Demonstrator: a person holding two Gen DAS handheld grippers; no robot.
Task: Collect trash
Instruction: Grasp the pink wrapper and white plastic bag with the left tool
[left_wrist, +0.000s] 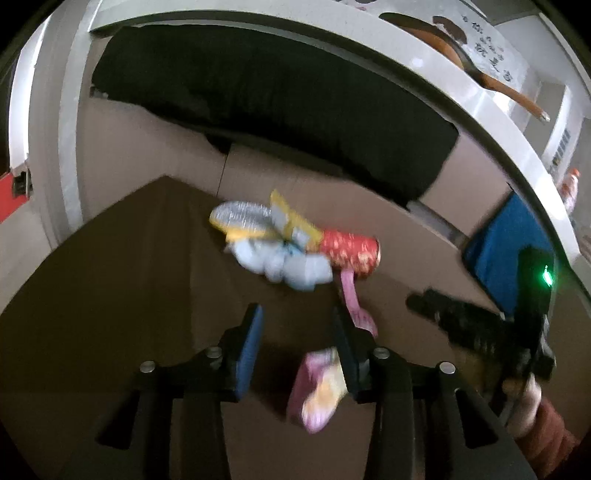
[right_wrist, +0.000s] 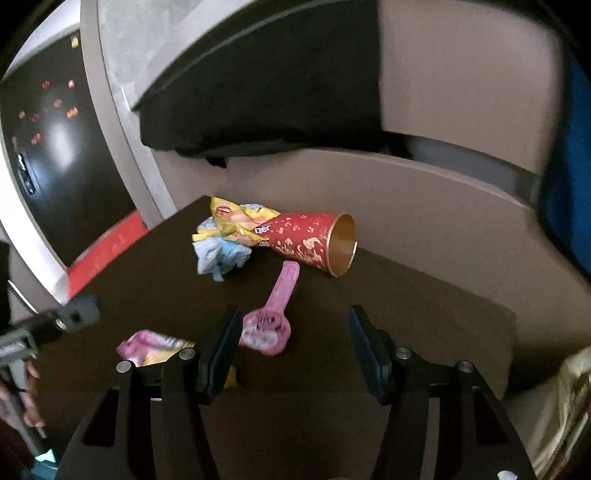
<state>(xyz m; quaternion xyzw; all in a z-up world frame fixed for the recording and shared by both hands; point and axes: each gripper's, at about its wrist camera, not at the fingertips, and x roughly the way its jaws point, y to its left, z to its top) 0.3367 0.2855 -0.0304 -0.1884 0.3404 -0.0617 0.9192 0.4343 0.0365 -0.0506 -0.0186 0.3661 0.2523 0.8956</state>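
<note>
On the dark brown tabletop (right_wrist: 424, 314), a red-and-gold paper cup (right_wrist: 314, 240) is lying sideways, likely light and crushable; gripping its rim looks best. Both the left gripper (left_wrist: 297, 345) and the right gripper (right_wrist: 291, 345) are hanging released, grasping nothing.

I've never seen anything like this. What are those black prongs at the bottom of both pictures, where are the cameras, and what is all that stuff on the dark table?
There is no robot here. A person holds a hand tool in each hand, each ending in a two-finger gripper with a wide-angle camera looking along the fingers. One picture comes from the left gripper, the other from the right gripper; each view also catches the other tool at its edge.

On the dark table lies trash: a red paper cup on its side, a yellow wrapper, a crumpled pale blue wad, a pink paddle-shaped piece and a pink and yellow packet.

Both grippers are open and hold nothing. The packet shows between the left gripper's fingers, but they are not pressing on it.
</note>
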